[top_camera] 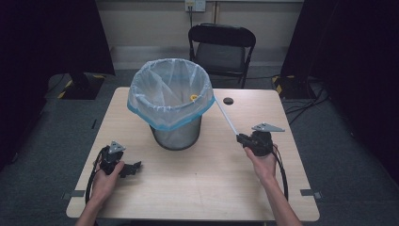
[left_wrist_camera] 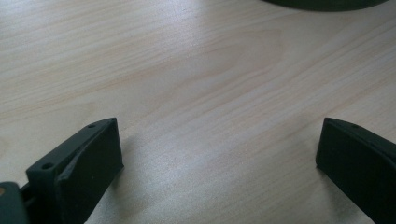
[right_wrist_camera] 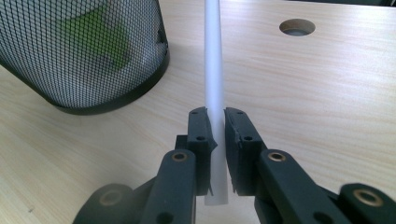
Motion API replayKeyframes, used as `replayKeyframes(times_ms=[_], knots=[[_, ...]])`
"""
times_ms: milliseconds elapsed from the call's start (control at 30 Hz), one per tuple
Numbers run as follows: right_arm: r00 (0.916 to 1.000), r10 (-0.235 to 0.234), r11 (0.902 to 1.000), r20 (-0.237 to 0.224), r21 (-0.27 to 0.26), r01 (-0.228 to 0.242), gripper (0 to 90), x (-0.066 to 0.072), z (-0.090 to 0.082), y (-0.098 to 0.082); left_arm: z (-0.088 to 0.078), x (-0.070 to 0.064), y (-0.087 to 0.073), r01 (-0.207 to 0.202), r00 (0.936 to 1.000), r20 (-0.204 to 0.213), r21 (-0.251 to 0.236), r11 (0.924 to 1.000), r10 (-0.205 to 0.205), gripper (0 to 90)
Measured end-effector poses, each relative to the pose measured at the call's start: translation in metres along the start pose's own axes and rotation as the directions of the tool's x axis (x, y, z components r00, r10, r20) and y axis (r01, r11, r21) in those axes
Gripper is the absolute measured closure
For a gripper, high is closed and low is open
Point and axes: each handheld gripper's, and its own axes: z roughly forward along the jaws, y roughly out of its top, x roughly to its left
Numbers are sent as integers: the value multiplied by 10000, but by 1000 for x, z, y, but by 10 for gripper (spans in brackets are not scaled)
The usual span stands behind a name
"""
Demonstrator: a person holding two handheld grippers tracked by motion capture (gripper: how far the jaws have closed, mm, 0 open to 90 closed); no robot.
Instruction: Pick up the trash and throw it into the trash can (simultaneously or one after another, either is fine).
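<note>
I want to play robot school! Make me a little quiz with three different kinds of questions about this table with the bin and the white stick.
1. True or false: the right hand-held gripper is shut on the white tube.
2. What lines the mesh bin? A) a white bag with a blue edge B) a red towel C) newspaper
3. Fill in: the left hand-held gripper has its jaws ____ over the bare table.

Key
1. True: in the right gripper view both jaws press on the tube, which slants up toward the bin's rim in the high view.
2. A: the bag folds over the rim.
3. Open, with nothing between them.
</note>
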Motion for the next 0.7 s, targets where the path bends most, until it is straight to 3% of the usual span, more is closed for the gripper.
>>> replayKeyframes(times_ms=[700], knots=[[10000,-53,9942,56,-1071,59,814,3,-14,43,0,0,0,-2,10000,-25,-1,10000,2,0]])
